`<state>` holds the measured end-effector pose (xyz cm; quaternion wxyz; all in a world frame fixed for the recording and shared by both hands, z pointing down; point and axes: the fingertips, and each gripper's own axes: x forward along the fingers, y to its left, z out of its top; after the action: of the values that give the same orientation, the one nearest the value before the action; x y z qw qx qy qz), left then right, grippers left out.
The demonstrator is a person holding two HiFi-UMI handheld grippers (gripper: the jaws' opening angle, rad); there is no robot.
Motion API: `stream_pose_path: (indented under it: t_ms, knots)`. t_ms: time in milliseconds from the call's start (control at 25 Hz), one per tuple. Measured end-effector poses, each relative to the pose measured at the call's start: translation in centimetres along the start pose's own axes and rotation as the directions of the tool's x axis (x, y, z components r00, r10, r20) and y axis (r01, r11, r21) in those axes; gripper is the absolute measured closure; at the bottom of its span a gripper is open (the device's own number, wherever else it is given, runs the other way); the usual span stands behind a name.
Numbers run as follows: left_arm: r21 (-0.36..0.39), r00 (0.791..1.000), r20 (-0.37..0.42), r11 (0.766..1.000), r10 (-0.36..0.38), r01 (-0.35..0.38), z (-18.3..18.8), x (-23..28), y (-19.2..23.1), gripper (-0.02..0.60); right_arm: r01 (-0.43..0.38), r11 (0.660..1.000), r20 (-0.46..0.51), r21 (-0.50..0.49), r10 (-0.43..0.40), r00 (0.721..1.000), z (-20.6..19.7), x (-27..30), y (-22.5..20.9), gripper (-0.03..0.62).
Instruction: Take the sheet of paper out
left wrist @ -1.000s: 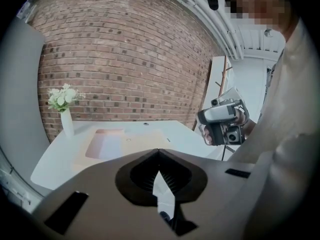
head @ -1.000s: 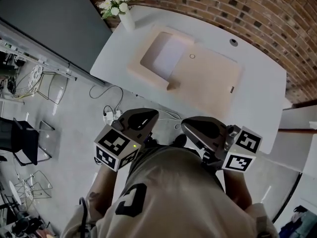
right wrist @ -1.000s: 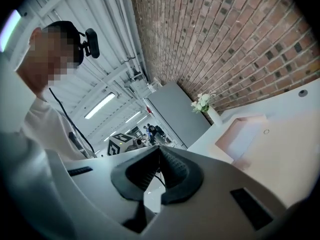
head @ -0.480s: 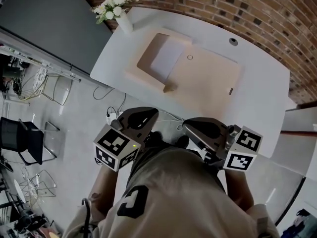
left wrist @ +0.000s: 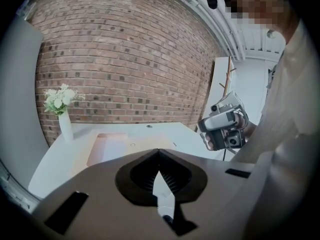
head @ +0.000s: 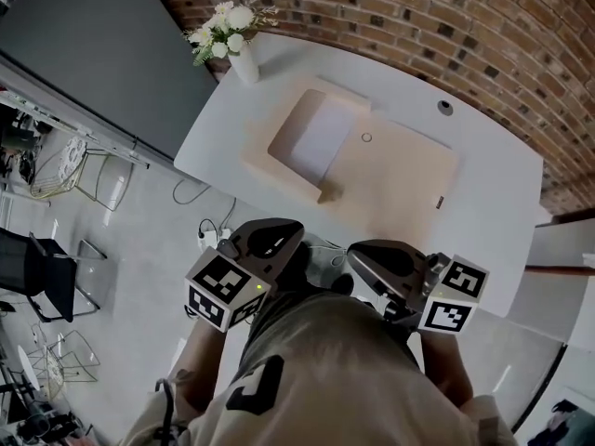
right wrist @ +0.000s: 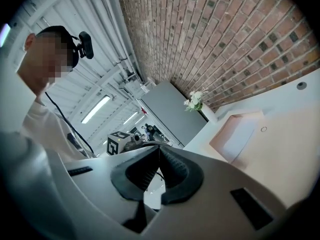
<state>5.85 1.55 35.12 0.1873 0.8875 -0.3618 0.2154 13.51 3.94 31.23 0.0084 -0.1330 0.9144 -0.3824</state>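
I find the sheet of paper (head: pixel 316 137) lying in the open beige folder (head: pixel 395 175) on the white table (head: pixel 497 193), near the flower vase (head: pixel 245 65). The left gripper (head: pixel 275 233) and right gripper (head: pixel 370 254) are held well apart from the vase and short of the table. Each has its fingers pressed together on nothing.

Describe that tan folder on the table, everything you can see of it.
The folder is flat and tan, and looks like card or stiff paper. It lies on the white table, with its open end towards the vase. That end shows a white sheet inside a raised tan border. A small ring sits near the opening, and there is a small dark mark at the far edge. Only the table and the sheet touch it.
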Motion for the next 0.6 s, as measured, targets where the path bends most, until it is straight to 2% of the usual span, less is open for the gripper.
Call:
stream_pose_path:
  t_ms: [600]
  knots:
    - [-0.029,0.995,0.037,0.995,-0.094,0.095,1.1,0.1,9.9,0.568,0.141,0.989,-0.022,0.037,-0.141,0.99,3.2,7.4,-3.3,0.569]
